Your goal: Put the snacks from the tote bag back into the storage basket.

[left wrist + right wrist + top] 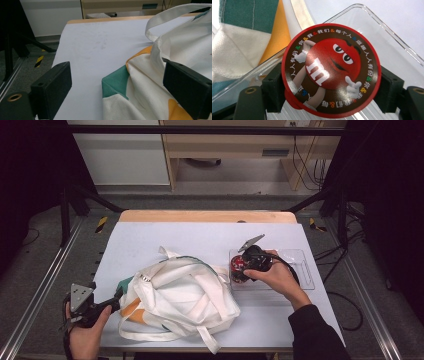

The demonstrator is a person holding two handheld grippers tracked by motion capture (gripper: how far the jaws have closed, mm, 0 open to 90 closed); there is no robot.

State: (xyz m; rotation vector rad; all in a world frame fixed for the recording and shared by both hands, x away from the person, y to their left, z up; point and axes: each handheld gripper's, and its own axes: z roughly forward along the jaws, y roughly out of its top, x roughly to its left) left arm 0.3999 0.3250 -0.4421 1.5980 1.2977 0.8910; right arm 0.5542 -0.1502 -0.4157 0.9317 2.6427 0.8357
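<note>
High view first: a white cloth tote bag (pixel 177 295) with green and orange patches lies slumped on the near half of the pale table (pixel 200 237), its straps spilling toward the front edge. Beside it on the right sits a clear plastic tray (pixel 300 270), and over the tray's left end a person's right hand (pixel 277 277) holds the right gripper (pixel 239 270), which has a round red-lidded candy tub (pixel 236 265) between its jaws. Right gripper view gives the closer look: the tub's lid (pixel 331 70), red-rimmed and brown with a red cartoon candy figure and a ring of small characters, faces the camera, and a black jaw stands tight against each side of it, so the jaws are spread fairly wide yet closed on the tub; the ribbed floor and curved rim of the tray (pixel 387 42) lie under and behind it, with the bag's cloth (pixel 242 50) just past the tray's edge. At the table's near left corner the left hand (pixel 87 332) holds the left gripper (pixel 119 296), which points at the bag's left end. Left gripper view shows its two black jaws standing well apart, with nothing clamped: the bag's green corner (pixel 116 83) lies between them on the table, closer to the right-hand jaw, which sits over or against the white cloth, though I cannot tell whether it touches.
</note>
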